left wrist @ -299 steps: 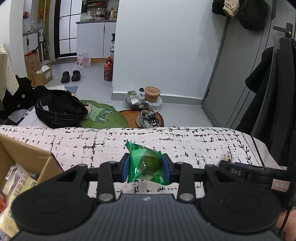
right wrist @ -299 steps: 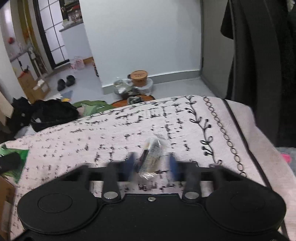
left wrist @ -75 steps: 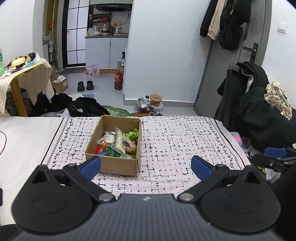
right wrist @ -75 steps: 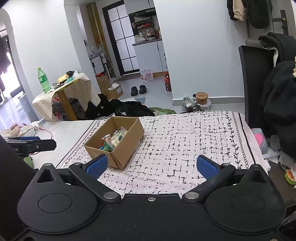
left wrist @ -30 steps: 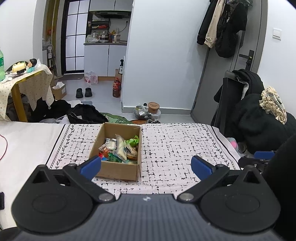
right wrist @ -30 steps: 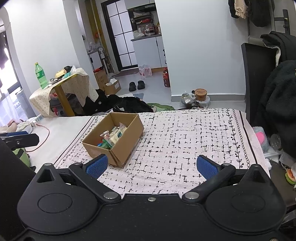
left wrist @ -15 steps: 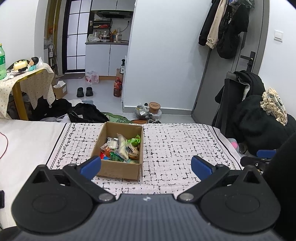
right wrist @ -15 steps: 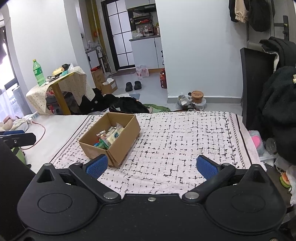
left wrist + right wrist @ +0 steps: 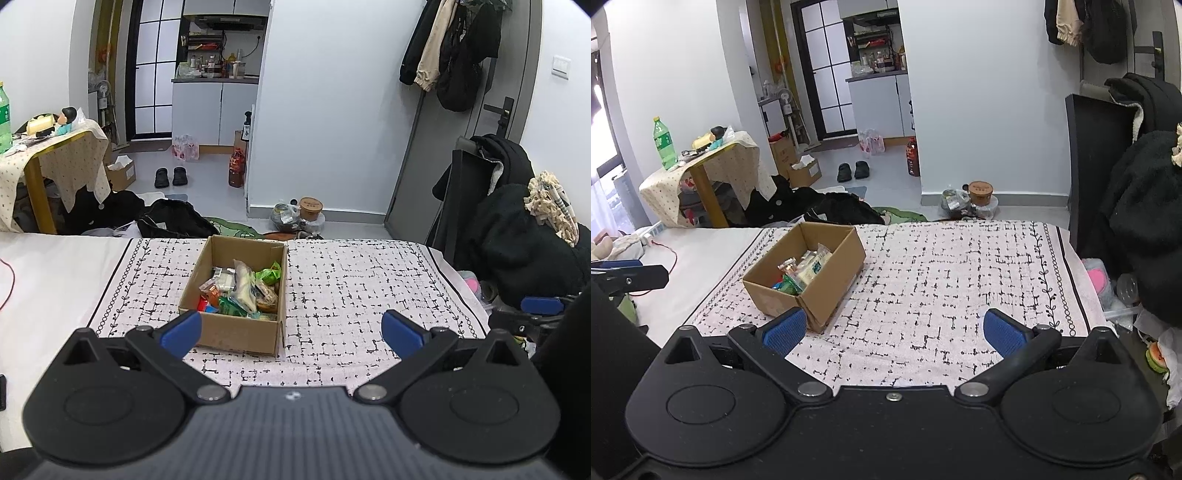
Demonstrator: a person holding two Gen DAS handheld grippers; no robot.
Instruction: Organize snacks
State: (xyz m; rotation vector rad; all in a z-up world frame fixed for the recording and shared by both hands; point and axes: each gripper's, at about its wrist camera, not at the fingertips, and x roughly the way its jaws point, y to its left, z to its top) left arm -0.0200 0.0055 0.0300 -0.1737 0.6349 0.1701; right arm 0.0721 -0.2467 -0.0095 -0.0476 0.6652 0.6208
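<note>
Both my left hand-held gripper (image 9: 291,330) and right hand-held gripper (image 9: 892,330) hang released and empty at the bed's near edge, the open brown cardboard box (image 9: 236,295) of snack packets (image 9: 242,286) lying ahead-left, long axis running near-to-far, nearer the left one.

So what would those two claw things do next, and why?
Probably just set them down, or glance round for strays. Both the left gripper and right gripper are open and empty, the snacks sit in the cardboard box, and none show on the patterned cloth.
</note>
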